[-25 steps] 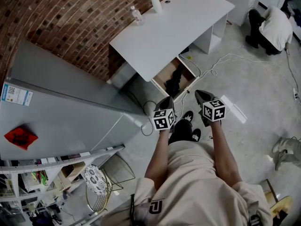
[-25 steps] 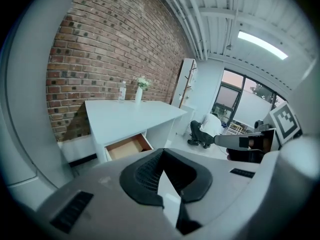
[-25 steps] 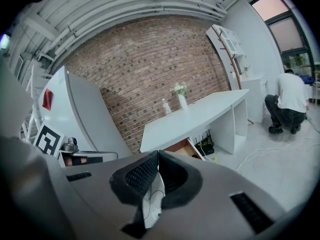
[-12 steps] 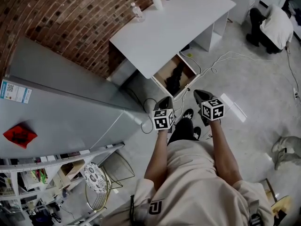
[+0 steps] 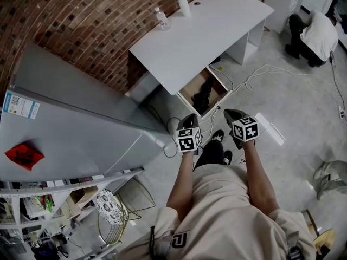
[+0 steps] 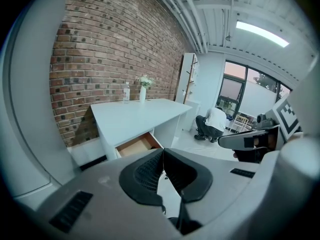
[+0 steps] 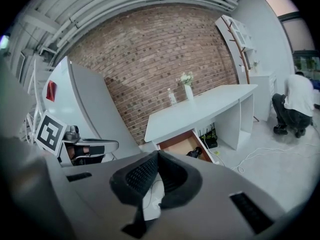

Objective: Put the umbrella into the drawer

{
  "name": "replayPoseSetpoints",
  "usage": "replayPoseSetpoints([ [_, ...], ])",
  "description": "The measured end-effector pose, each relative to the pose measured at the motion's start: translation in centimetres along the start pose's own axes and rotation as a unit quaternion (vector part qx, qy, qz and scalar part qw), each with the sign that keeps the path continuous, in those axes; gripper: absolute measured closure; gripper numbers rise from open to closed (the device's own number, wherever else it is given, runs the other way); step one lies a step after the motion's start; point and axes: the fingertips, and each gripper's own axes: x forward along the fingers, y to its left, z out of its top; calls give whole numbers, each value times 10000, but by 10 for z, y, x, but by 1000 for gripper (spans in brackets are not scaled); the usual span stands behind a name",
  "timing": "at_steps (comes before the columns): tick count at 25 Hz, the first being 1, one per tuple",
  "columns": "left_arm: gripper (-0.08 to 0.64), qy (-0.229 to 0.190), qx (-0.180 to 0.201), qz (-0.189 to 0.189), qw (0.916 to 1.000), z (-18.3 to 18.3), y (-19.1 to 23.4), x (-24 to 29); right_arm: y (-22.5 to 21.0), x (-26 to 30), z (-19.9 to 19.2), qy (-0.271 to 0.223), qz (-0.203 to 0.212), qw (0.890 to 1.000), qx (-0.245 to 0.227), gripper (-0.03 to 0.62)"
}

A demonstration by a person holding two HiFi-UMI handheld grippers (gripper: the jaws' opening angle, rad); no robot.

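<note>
The left arm [image 5: 181, 180] and right arm [image 5: 257, 175] reach forward side by side; left gripper [image 5: 190, 121] and right gripper [image 5: 232, 115] tilt downward, jaws pressed together.

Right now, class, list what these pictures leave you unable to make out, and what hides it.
Drawer, left gripper view: front part covered by the left claw.
Dark thing in the drawer, head view: too small to confirm as an umbrella.
Crouching person, head view: back turned, hands hidden.
Bottle label, head view: too small to read.
</note>
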Motion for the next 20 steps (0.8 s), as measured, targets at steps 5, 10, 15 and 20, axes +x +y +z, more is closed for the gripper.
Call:
replayPoseSetpoints([
  [5, 551, 10, 46, 66, 10000, 0, 1, 3, -4, 0, -1, 2, -24, 10000, 12, 525],
  [10, 551, 1, -11, 126, 9999, 0, 2, 6, -7, -3, -3, 45, -142, 9999, -77, 525],
  [15, 551, 21, 14, 122, 9999, -7, -1, 6, -12, -8, -5, -20, -192, 9998, -42, 525],
  [20, 551, -18, -40, 163, 9999, -6, 1, 3, 0, -9, -4, -79, -34, 9996, -268, 525],
])
